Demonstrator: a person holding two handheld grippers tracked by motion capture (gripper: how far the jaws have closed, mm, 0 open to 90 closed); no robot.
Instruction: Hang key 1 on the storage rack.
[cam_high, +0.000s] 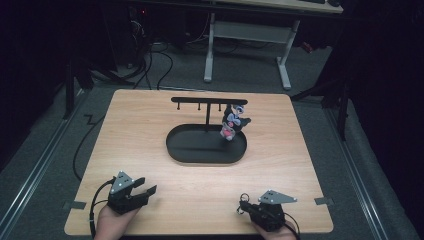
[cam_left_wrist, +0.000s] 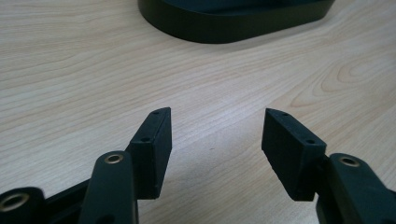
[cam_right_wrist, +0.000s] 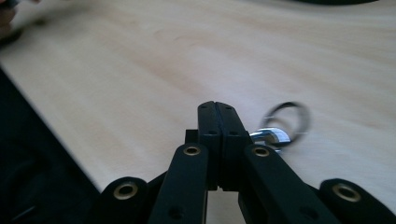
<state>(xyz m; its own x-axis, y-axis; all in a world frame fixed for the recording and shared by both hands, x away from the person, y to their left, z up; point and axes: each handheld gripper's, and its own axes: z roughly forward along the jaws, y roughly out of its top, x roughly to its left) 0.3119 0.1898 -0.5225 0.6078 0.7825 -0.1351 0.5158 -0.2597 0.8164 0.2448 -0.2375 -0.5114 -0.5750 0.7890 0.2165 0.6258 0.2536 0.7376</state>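
Two grippers rest near the front edge of the surface, one gaping, one closed beside a key ring.

The left gripper (cam_high: 145, 186) sits near the front left corner, its jaws spread apart over bare wood with nothing between them. The right gripper (cam_high: 243, 205) lies near the front right corner with its jaws pressed together; a metal key ring (cam_right_wrist: 285, 122) shows just beside its tip, though I cannot tell whether the pads pinch it. At the middle of the surface (cam_high: 150, 120) stands a black oval tray (cam_high: 190, 150) with a hook rack (cam_high: 207, 100), from which a small figure keychain (cam_high: 231, 125) hangs.
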